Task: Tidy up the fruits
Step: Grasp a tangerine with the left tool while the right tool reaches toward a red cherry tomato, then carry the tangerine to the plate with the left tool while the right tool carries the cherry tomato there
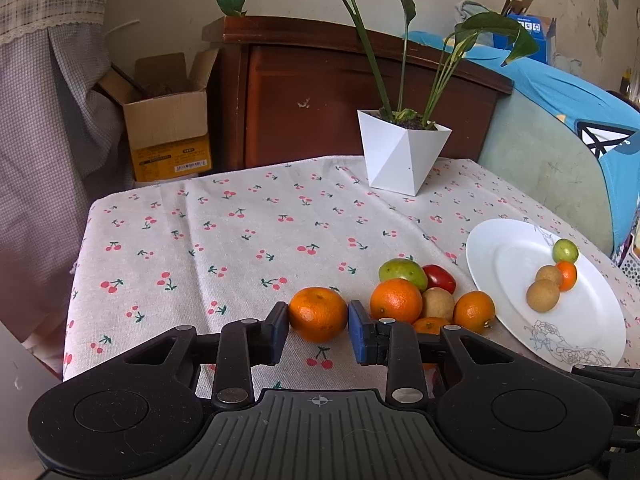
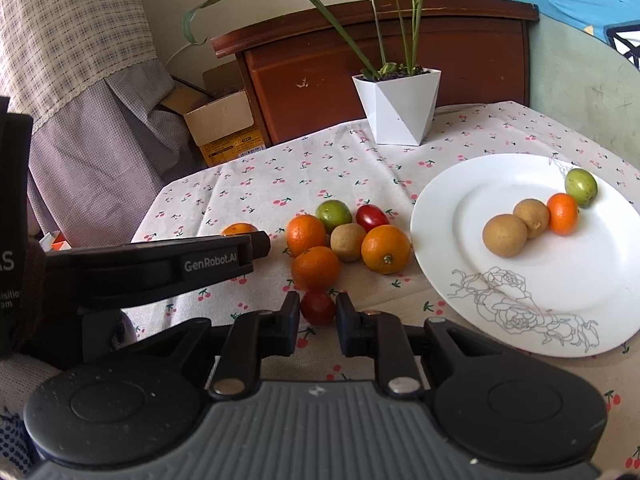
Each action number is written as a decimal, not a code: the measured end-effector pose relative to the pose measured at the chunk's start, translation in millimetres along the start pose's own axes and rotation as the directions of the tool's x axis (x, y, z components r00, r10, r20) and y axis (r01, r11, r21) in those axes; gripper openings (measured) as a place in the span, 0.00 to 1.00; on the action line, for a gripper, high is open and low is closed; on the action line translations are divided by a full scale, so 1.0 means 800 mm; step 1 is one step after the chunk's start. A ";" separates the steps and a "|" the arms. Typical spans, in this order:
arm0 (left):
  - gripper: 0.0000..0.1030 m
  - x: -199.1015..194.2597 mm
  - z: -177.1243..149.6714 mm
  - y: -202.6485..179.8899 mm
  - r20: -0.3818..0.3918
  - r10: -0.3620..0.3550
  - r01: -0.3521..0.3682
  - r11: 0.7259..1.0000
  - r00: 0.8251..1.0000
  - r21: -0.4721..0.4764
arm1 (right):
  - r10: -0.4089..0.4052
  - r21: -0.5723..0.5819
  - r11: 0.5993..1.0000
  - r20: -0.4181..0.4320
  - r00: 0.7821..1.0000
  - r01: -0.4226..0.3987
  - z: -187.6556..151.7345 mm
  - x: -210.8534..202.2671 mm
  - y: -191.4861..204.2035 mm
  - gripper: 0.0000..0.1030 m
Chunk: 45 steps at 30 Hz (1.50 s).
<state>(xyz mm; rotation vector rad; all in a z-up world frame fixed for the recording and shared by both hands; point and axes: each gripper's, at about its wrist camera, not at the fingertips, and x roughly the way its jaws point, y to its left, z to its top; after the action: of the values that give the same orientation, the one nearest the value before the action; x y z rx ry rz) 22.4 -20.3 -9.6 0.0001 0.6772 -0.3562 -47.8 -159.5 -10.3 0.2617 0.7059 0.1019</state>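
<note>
Your left hand-held gripper (image 1: 318, 326), low centre of the left wrist view, is closed on an orange (image 1: 318, 314), pads pressing both sides; the fruit sits on the cherry-print worktop (image 1: 240, 240). Your right hand-held gripper (image 2: 318, 312), low centre of the right wrist view, is clamped on a small red fruit (image 2: 318, 307). The white plate (image 2: 500, 300) at right holds four fruits.

I keep my left gripper (image 1: 319, 330) low over the table, pointing downward and away from me; its blue pads (image 1: 359, 336) press on both sides of an orange (image 1: 318, 314). My right gripper (image 2: 318, 322) has the same downward pose, nearer to me, and its jaws are closed on a small red fruit (image 2: 318, 307). From the right wrist view, the left gripper's body (image 2: 160, 268) reaches in from the left.
</note>
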 end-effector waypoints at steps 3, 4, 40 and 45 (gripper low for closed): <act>0.29 -0.008 -0.001 -0.001 0.002 0.000 0.000 1.000 1.000 -0.002 | 0.002 0.011 1.000 0.009 1.000 -0.002 0.001 -0.006 -0.002 0.18; 0.29 -0.011 -0.001 -0.001 0.003 -0.005 0.005 1.000 1.000 -0.005 | 0.002 0.012 1.000 0.011 1.000 -0.002 0.002 -0.007 -0.002 0.18; 0.29 -0.045 -0.018 -0.009 -0.019 -0.006 0.006 1.000 1.000 -0.021 | -0.011 -0.013 1.000 -0.009 1.000 0.011 -0.008 -0.010 -0.003 0.18; 0.29 -0.052 -0.010 -0.017 -0.006 -0.042 0.042 0.999 0.999 -0.028 | -0.034 0.017 0.999 0.011 0.999 0.034 0.000 -0.030 -0.013 0.18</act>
<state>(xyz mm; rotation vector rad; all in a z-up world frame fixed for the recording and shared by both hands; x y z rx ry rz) -17.2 -18.4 11.2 -0.0394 0.6889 -0.3877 -65.9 -174.1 1.9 0.2657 0.7000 0.0619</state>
